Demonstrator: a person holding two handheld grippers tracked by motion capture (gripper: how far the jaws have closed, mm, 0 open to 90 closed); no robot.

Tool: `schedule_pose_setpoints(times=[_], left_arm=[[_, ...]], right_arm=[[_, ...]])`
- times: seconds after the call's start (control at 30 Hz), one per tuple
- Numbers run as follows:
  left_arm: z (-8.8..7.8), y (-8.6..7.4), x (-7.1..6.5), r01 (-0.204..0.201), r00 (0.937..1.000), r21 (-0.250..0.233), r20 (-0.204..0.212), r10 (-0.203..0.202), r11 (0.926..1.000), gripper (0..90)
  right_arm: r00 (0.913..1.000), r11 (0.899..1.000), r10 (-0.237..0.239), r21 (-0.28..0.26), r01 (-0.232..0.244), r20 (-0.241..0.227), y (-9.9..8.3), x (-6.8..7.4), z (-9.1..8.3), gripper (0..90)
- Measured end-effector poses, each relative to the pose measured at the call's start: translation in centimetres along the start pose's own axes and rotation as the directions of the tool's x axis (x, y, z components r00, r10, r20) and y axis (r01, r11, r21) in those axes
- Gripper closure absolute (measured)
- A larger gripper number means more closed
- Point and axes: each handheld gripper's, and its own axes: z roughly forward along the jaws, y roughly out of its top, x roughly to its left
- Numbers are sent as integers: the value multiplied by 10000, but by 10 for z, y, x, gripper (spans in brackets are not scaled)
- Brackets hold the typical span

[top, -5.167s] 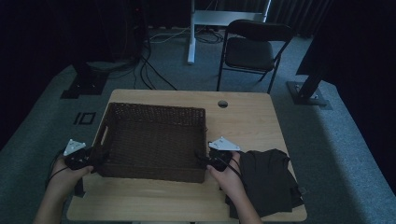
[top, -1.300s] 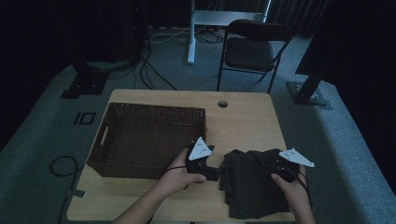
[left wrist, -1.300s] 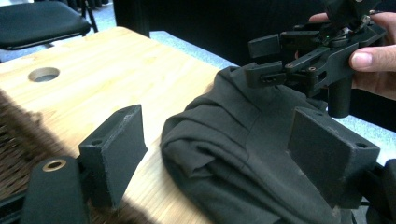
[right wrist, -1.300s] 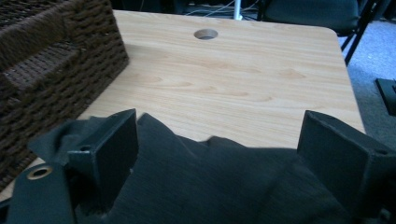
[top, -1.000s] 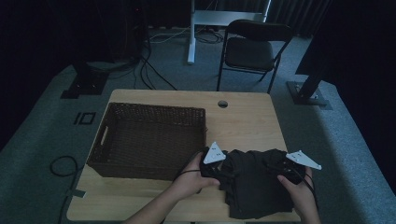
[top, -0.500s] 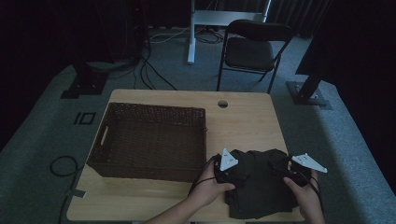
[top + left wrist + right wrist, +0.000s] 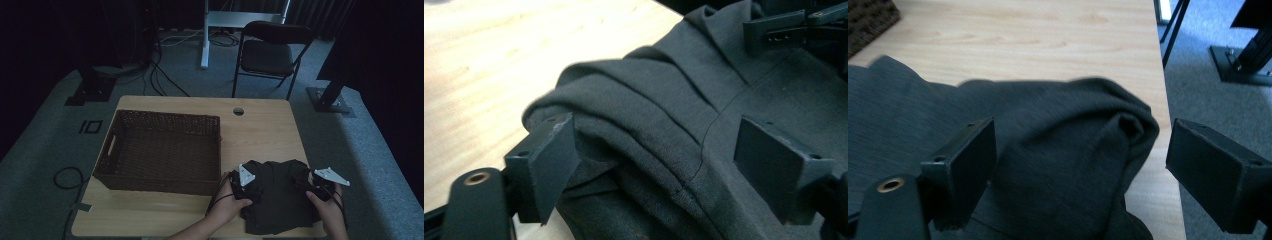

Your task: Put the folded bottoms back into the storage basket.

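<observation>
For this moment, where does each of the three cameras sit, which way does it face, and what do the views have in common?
High view: above the person's side, looking forward and down on the table, basket, both hands and forearms.
Left gripper view: rides the left gripper, looking along open jaws straddling folds of dark cloth.
Right gripper view: rides the right gripper, open jaws around a bunched cloth edge, floor beyond.
Shared: the cloth and the wooden tabletop.
</observation>
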Motion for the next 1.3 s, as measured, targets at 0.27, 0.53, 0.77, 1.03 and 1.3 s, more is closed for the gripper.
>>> schedule_pose_setpoints(times=[0.27, 0.53, 0.77, 1.03, 1.3], left_arm=[[14, -11, -3, 276, 9989, 166, -382, -269, 9995, 152], [21, -15, 0, 544, 9978, 263, -386, -533, 9982, 150], [31, -19, -3, 276, 9994, 466, -224, -266, 9985, 69], [39, -16, -1, 702, 9974, 748, 102, -711, 9947, 27], [44, -12, 3, 578, 9978, 838, 262, -602, 9948, 114]], right_arm=[[9993, 9974, 374, 627, -368, -87, -9, -8, 14, 114], [9954, 9915, 860, 1014, -813, -427, -11, -14, 20, 107], [9758, 9763, 1800, 1437, -1618, -1240, -16, -19, 27, 107], [9718, 9716, 1848, 1761, -1582, -1467, -14, -19, 30, 155], [9544, 9598, 2149, 2257, -1671, -2073, -10, -14, 26, 459]])
